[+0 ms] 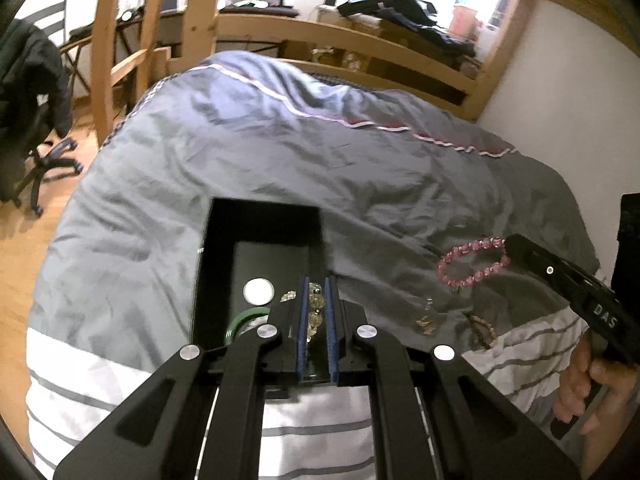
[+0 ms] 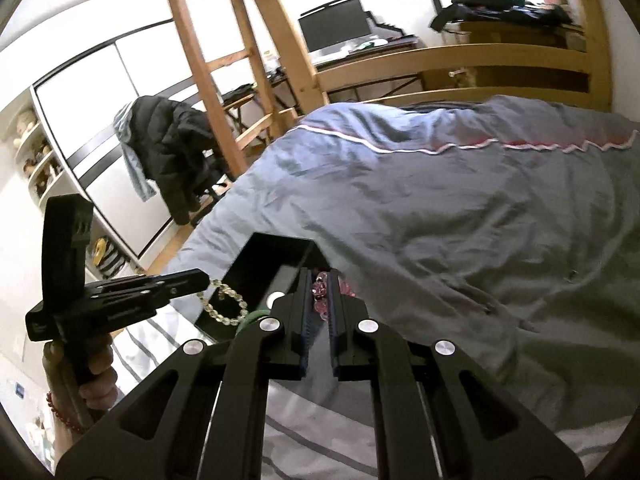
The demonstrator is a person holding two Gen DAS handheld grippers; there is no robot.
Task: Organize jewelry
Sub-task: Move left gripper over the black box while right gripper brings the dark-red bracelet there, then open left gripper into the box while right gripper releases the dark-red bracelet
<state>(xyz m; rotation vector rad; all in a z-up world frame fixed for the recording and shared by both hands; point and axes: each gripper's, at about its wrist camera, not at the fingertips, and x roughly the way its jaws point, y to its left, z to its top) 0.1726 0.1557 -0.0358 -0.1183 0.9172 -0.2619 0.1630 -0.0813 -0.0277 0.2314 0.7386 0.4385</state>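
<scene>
A black open box (image 1: pixel 208 264) lies on the grey bedspread; inside are a white round piece (image 1: pixel 259 291), a green bangle (image 1: pixel 240 322) and a small clear trinket (image 1: pixel 288 295). My left gripper (image 1: pixel 316 284) is shut on a pale yellow-clear bead bracelet (image 1: pixel 314 308) over the box; from the right wrist view it hangs as a loop (image 2: pixel 226 304) from that gripper (image 2: pixel 206 278) at the box's (image 2: pixel 256 256) near edge. My right gripper (image 2: pixel 323 276) is shut on a pink bead bracelet (image 2: pixel 320 286); in the left wrist view that bracelet (image 1: pixel 472 262) hangs from the gripper (image 1: pixel 510 246).
A small gold piece (image 1: pixel 426 320) and a brown bead bracelet (image 1: pixel 484 330) lie on the bedspread (image 1: pixel 320 152) right of the box. A wooden bed rail (image 1: pixel 360 48) and ladder (image 2: pixel 208 60) stand beyond. A chair with a dark jacket (image 2: pixel 172 152) is at the left.
</scene>
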